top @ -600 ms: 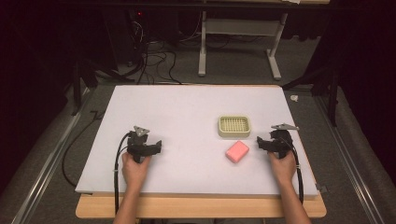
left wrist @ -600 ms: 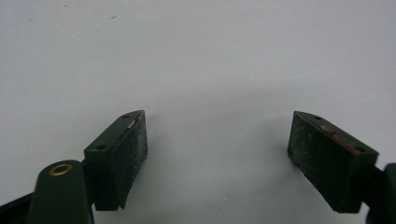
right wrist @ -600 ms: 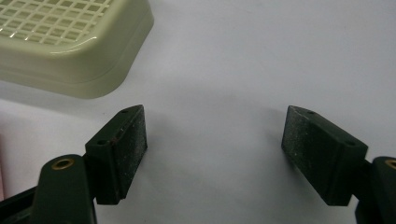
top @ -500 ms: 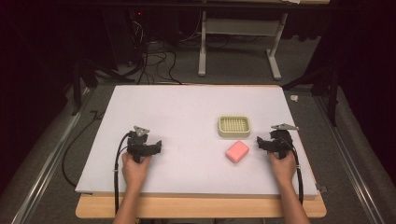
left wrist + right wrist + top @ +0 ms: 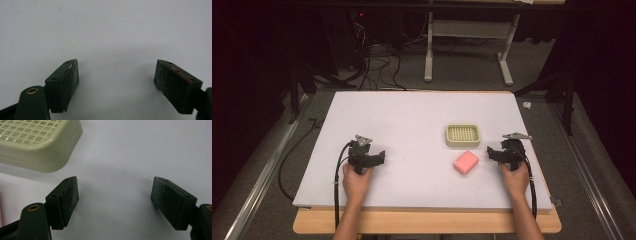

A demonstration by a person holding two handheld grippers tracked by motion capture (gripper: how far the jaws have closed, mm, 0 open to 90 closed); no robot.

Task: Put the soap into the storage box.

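Centrally, a pink block [image 5: 466,162] lies flat on the white desk [image 5: 412,125], just in front of a cream grid-topped tray [image 5: 462,135] and apart from it. Right hand-held gripper [image 5: 490,153] sits just right of the block, jaws spread wide over bare desk beside the tray. Left hand-held gripper [image 5: 381,156] rests well apart at the left, jaws likewise spread, nothing between them.

white table [image 5: 412,120] bears cream grid tray [image 5: 463,135] and pink block [image 5: 465,162].
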